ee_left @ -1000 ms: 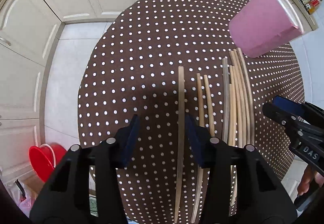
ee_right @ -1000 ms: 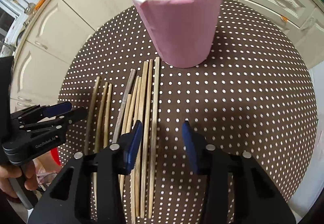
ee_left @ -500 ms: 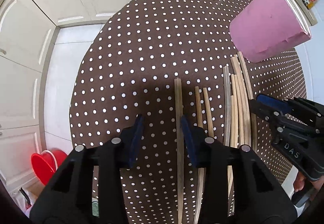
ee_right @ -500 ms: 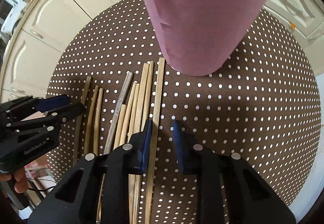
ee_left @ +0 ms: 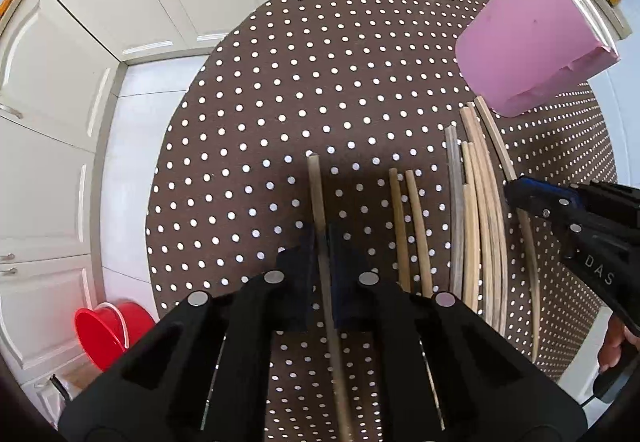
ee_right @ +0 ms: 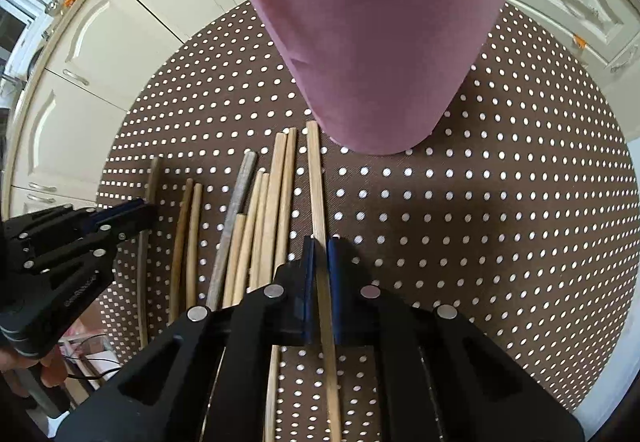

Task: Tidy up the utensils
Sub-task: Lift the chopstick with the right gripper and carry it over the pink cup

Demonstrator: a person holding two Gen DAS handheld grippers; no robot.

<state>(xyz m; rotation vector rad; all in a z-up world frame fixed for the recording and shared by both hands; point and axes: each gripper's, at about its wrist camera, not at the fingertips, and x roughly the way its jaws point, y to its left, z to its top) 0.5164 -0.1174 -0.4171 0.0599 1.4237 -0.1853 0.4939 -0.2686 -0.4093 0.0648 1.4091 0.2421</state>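
The round table [ee_left: 280, 90] with the dotted cloth has a big pink cup [ee_right: 376, 54] standing on it, and I see no sticks inside the part of the cup that shows. All the chopsticks [ee_right: 256, 226] lie flat in a row beside the cup, so the tidying has hardly begun. The left gripper [ee_left: 320, 242] is squeezed on the leftmost stick [ee_left: 314, 182]. The right gripper [ee_right: 320, 254] is squeezed on the rightmost stick [ee_right: 316, 178], nearest the cup. Both sticks look to be lying on the cloth.
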